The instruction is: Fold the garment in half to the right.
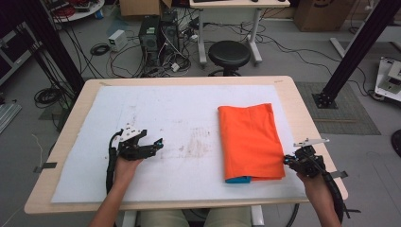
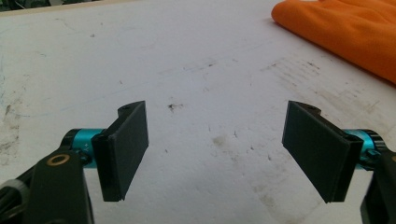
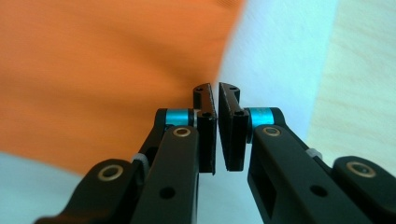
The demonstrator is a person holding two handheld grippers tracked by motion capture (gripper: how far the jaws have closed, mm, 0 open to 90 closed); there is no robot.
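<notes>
Seeing no readable labels or writing. Our right gripper (image 1: 287,160) sits nearly closed, nothing between its jaws, at the near right corner of the folded orange cloth (image 1: 249,139); left gripper (image 1: 158,143) wide, empty, on the white mat (image 1: 179,123).

A folded cloth (image 1: 249,141) lies on a mat (image 1: 165,123) covering the worktop (image 1: 302,109), toward three o'clock. The left gripper (image 1: 158,143) sits at nine o'clock; the right gripper (image 1: 286,160) touches the cloth's four o'clock corner.
</notes>
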